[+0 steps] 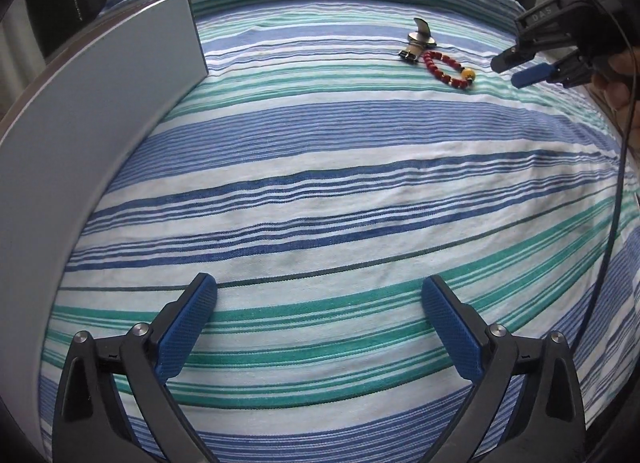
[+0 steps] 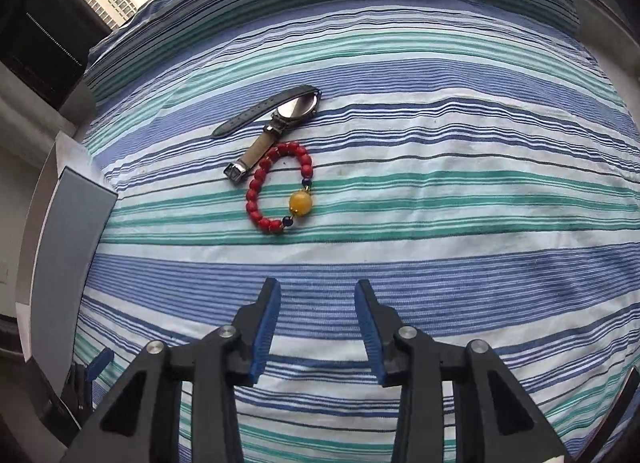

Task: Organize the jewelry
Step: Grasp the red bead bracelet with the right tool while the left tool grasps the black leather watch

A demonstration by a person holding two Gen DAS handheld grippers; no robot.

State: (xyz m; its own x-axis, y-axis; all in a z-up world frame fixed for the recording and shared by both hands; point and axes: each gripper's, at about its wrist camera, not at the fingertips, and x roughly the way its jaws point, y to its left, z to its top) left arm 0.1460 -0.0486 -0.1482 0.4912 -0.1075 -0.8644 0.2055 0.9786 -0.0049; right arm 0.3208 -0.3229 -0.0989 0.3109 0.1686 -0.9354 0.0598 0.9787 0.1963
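A grey box stands at the left of the striped bedsheet. The left tongs gape wide, empty. The watch and touching red bead bracelet lie ahead of the half-closed, empty right tongs.

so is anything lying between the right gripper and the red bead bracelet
Nothing visible does. Only bare striped bedsheet lies between the open right gripper and the red bead bracelet. The watch sits on the bracelet's far side, its strap touching the beads.
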